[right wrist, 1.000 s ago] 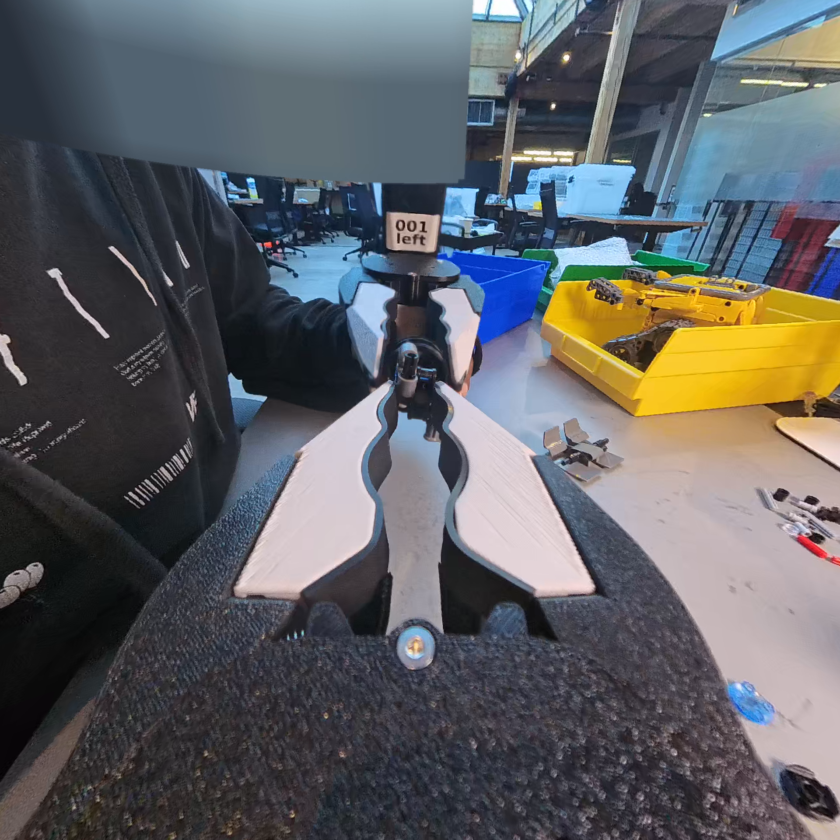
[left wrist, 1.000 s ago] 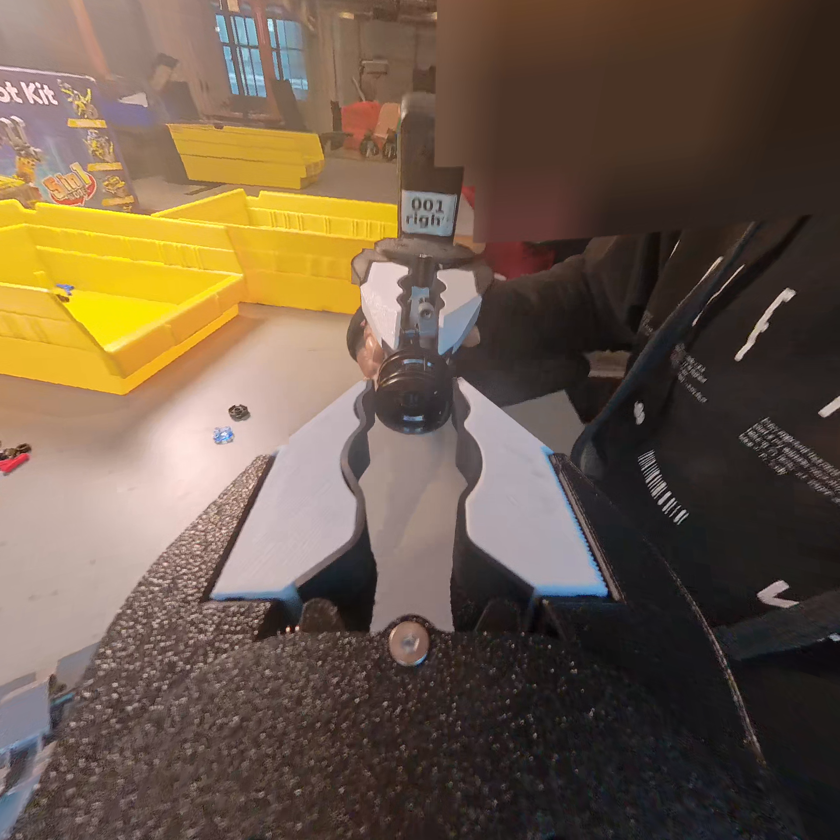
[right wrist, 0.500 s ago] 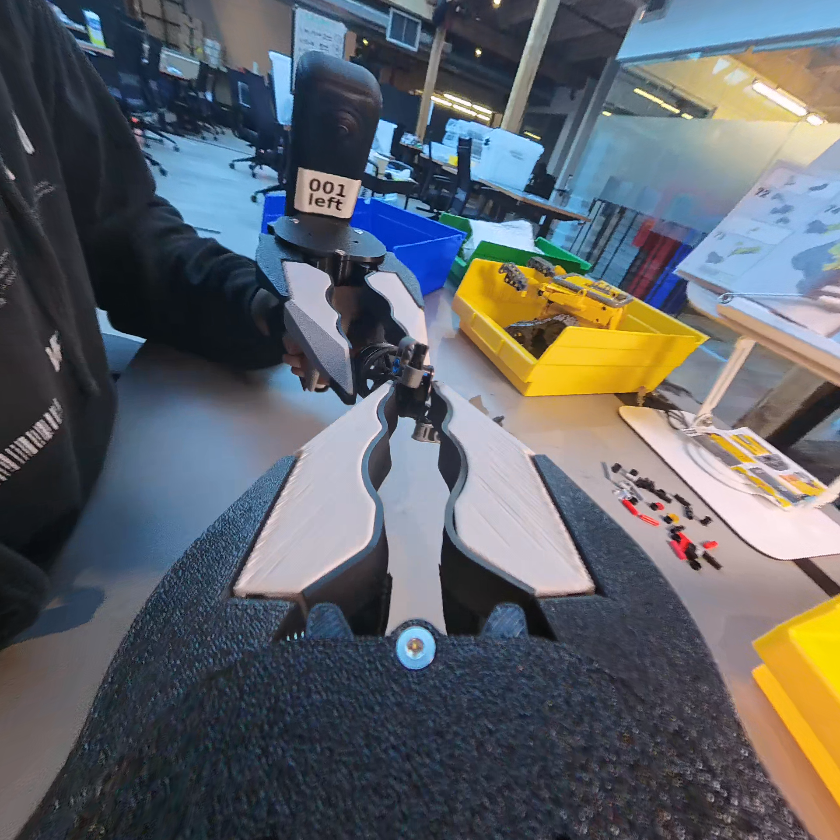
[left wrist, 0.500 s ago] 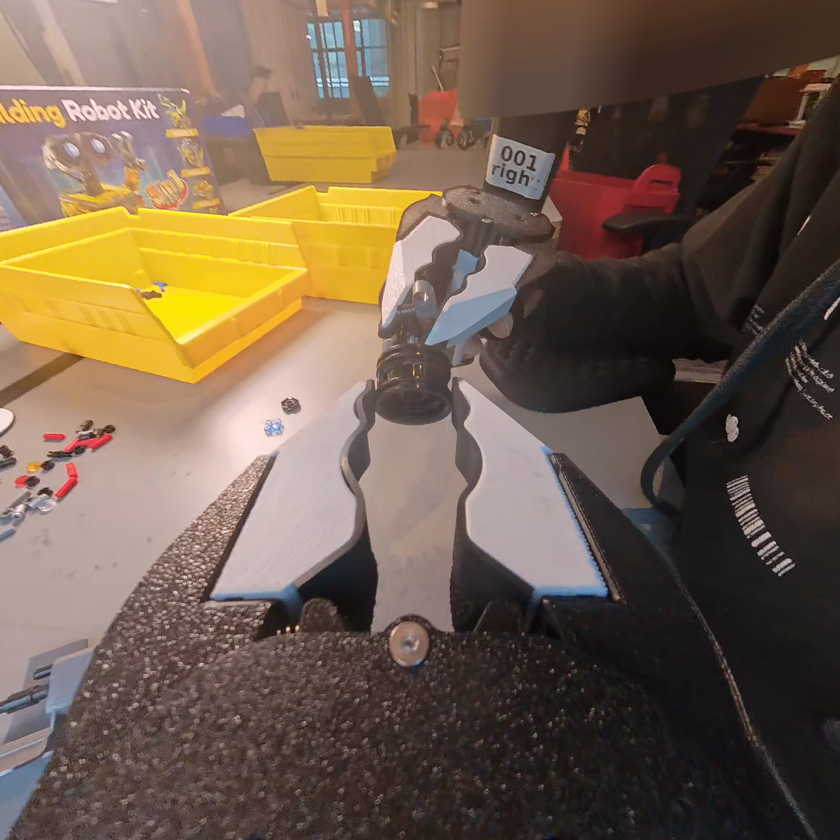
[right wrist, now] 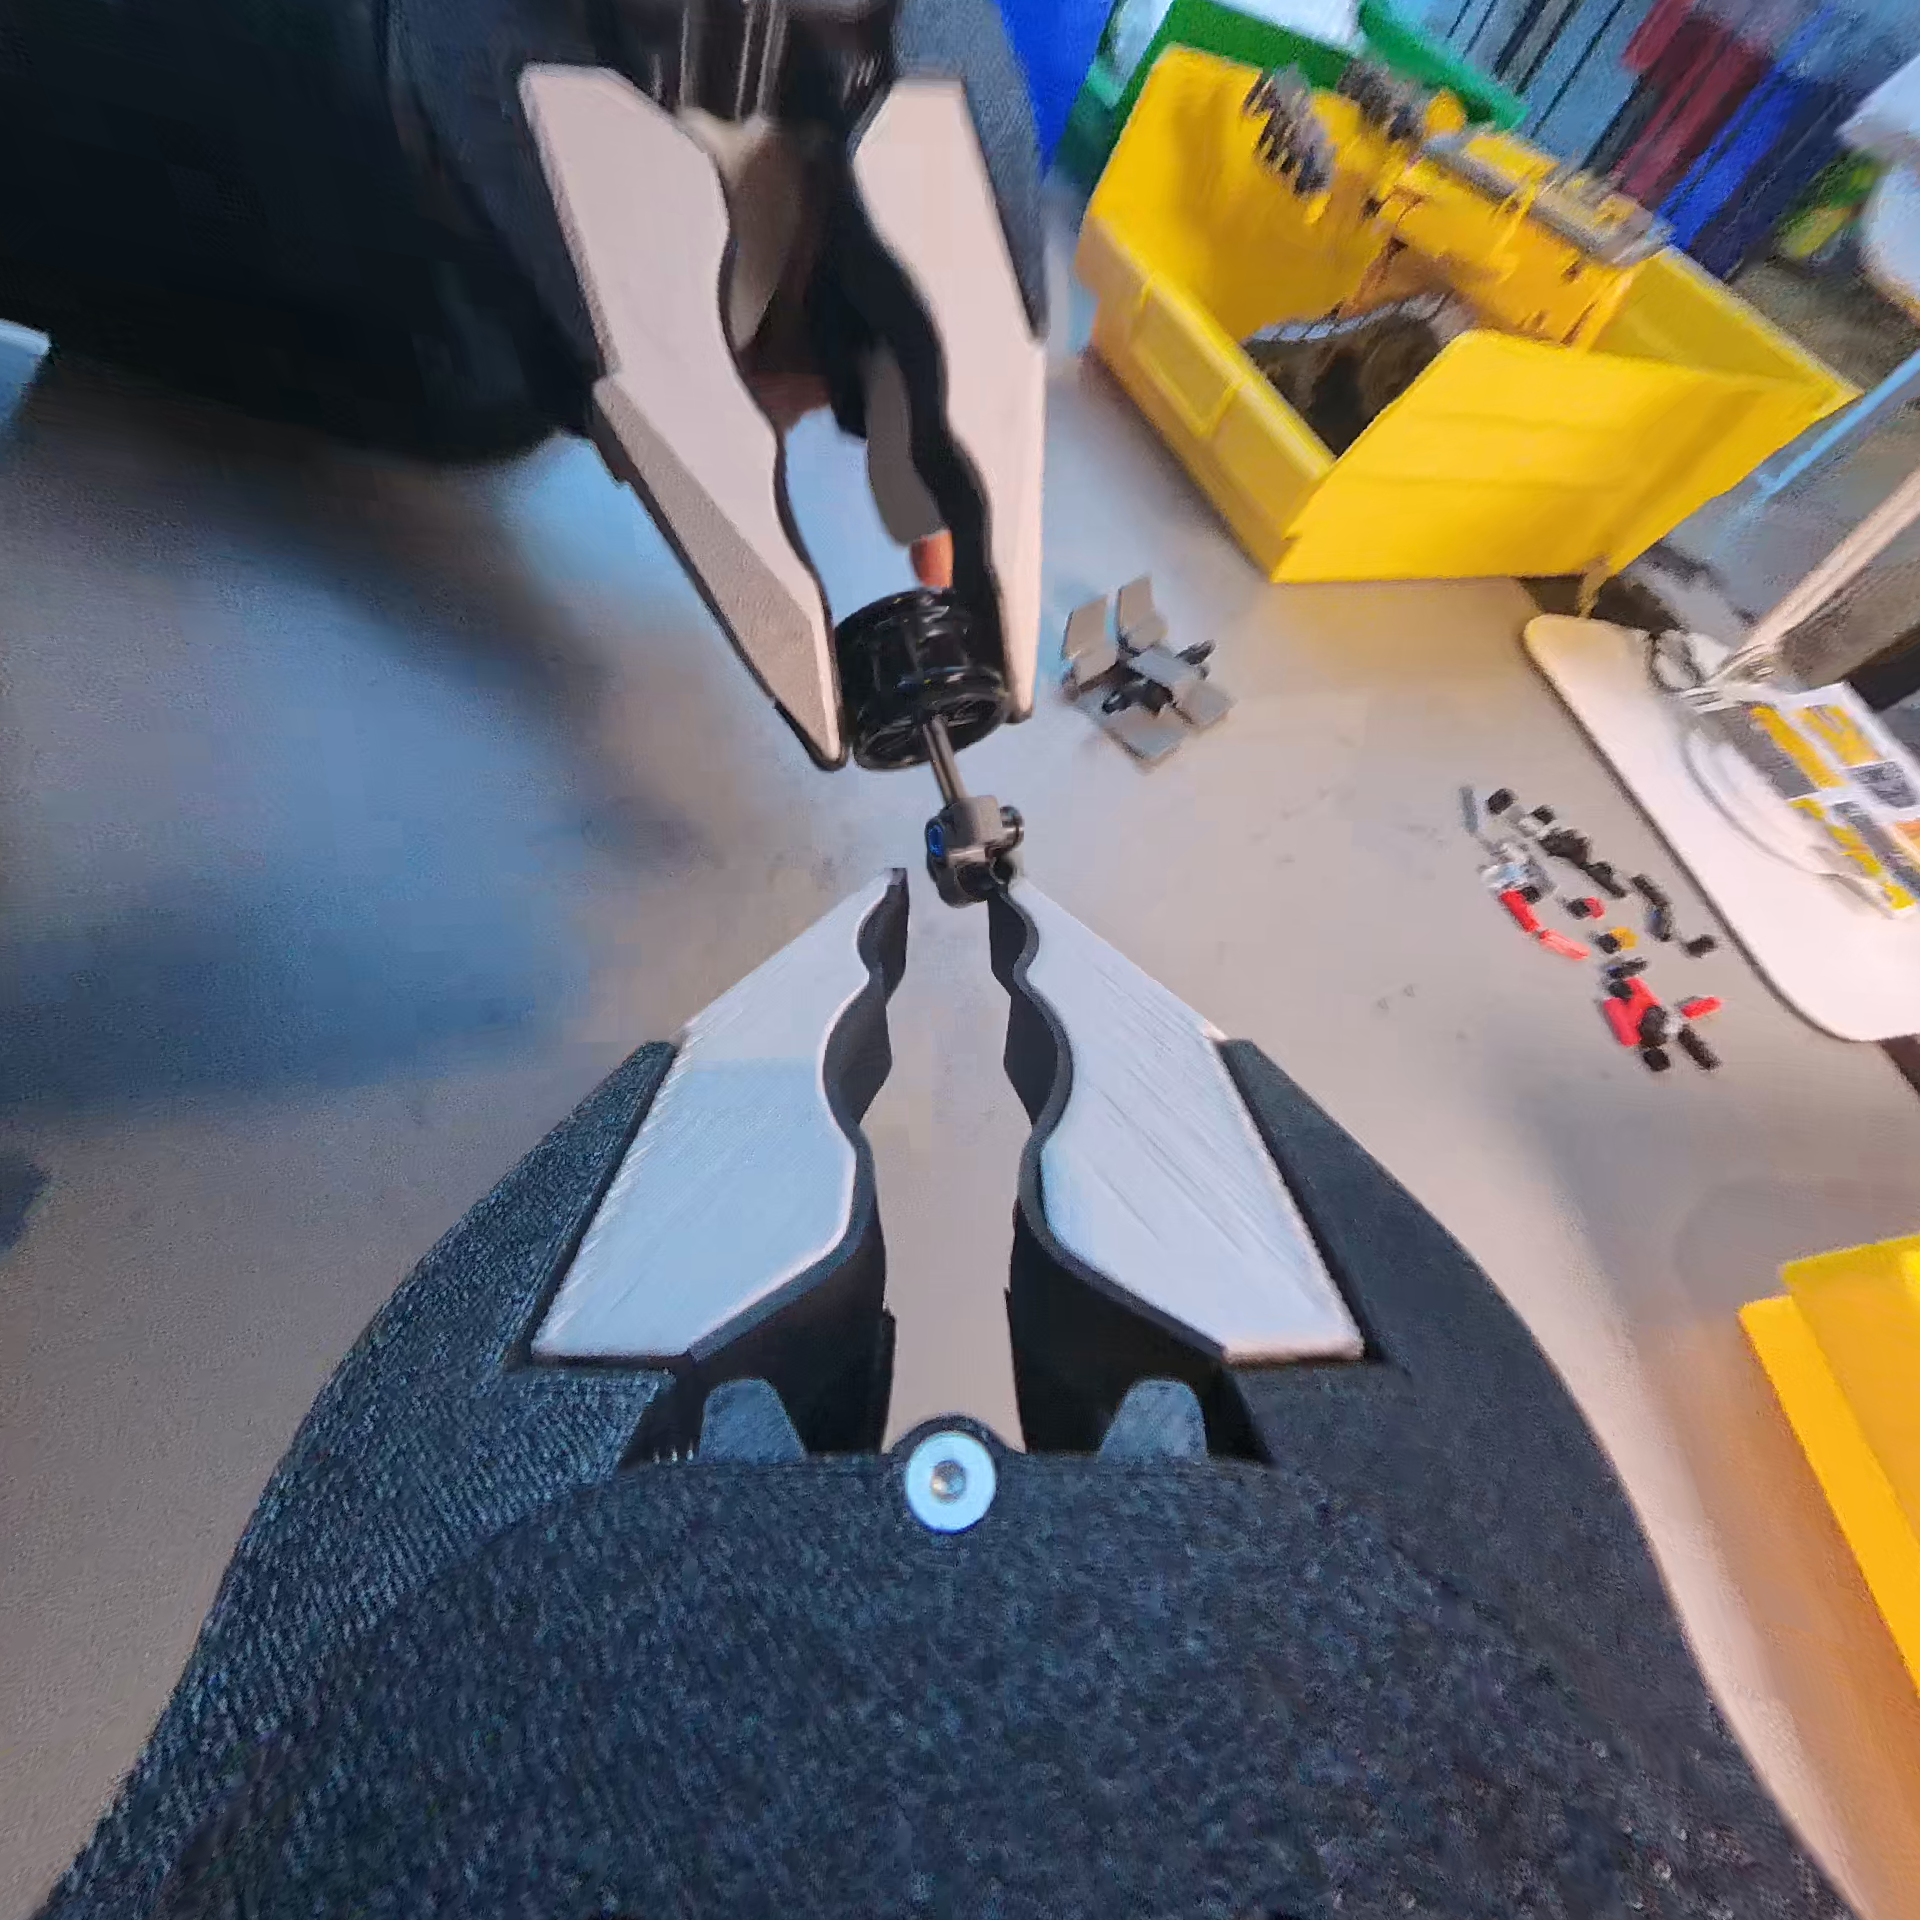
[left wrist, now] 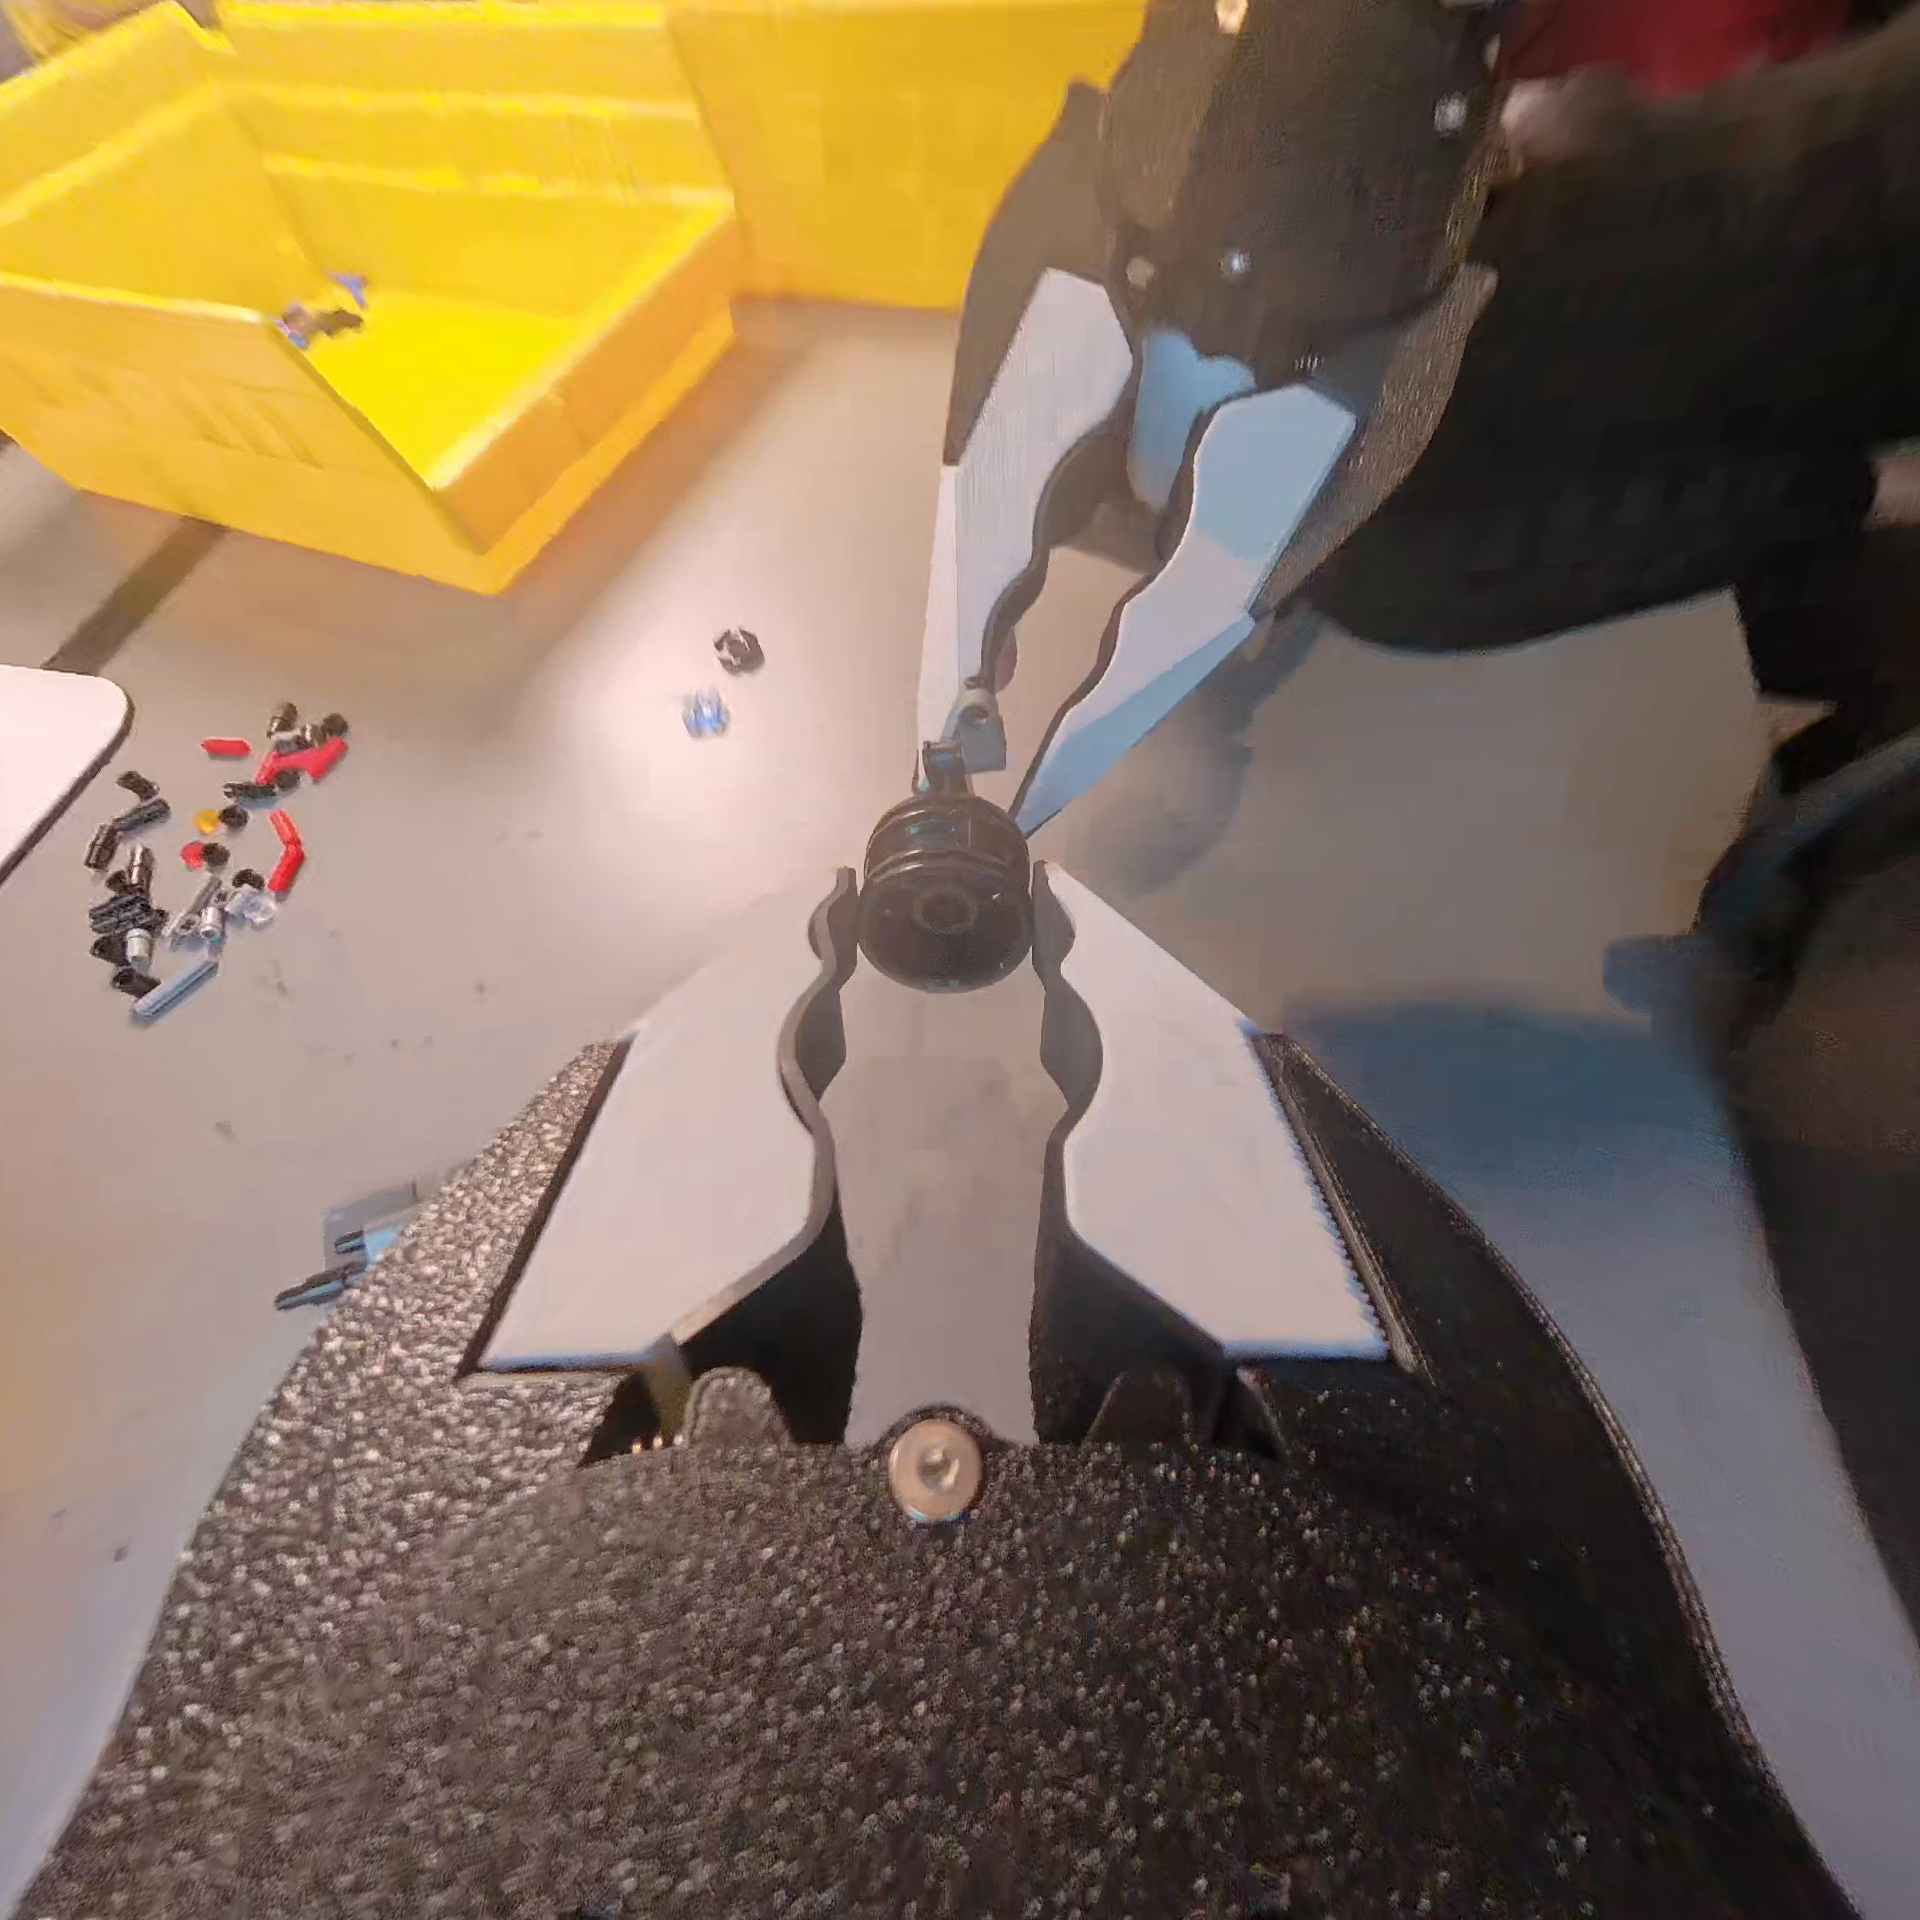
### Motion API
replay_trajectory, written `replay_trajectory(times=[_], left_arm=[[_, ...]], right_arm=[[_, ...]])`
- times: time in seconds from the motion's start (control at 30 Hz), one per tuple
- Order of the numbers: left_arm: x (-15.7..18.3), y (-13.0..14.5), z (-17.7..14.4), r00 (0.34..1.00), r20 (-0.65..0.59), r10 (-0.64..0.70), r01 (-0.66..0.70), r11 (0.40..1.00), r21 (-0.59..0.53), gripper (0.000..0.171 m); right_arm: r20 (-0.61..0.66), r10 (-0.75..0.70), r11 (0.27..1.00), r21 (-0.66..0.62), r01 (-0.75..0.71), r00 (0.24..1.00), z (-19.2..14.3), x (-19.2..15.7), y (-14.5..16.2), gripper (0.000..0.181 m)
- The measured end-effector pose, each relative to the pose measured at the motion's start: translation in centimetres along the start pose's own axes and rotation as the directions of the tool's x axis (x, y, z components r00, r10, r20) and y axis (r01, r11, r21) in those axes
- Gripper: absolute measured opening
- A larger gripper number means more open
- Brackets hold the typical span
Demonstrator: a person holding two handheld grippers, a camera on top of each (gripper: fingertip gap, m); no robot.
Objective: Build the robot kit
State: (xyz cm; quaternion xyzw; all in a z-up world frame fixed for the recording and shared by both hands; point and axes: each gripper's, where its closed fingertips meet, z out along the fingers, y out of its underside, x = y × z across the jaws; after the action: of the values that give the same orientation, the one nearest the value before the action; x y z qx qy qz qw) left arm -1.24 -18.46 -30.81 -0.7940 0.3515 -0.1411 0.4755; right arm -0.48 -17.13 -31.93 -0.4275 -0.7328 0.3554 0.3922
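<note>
Currently left gripper [left wrist: 940,914] closed on black wheel [left wrist: 943,920], held above bench [left wrist: 520,1039]. Right gripper [right wrist: 948,883] pinched nearly shut on small dark connector [right wrist: 971,847] at far end of wheel's axle [right wrist: 940,764]. Judgement: keep both grips firm, axle in line, avoid twisting so pieces don't pop off. Counts: two grippers, one wheel, one axle, one connector; yellow bin [right wrist: 1455,436] beside, another yellow bin [left wrist: 364,343] beyond; loose small parts [left wrist: 197,862] too many, too blurred to count.
</note>
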Motion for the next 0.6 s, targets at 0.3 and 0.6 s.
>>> replay_trajectory(times=[0.3, 0.6], left_arm=[[1.4, 3.3, 0.3, 0.956, -0.256, 0.140, -0.248, 0.852, -0.462, 0.032], [2.7, 3.1, 2.0, 0.890, -0.433, 0.144, -0.391, 0.729, -0.561, 0.033]], right_arm=[[0.179, -0.053, 0.962, -0.254, 0.098, 0.982, 1.4, -3.3, 4.0, 0.020], [0.227, 0.023, 0.964, -0.261, 0.038, 0.974, -1.0, -3.7, 5.3, 0.028]])
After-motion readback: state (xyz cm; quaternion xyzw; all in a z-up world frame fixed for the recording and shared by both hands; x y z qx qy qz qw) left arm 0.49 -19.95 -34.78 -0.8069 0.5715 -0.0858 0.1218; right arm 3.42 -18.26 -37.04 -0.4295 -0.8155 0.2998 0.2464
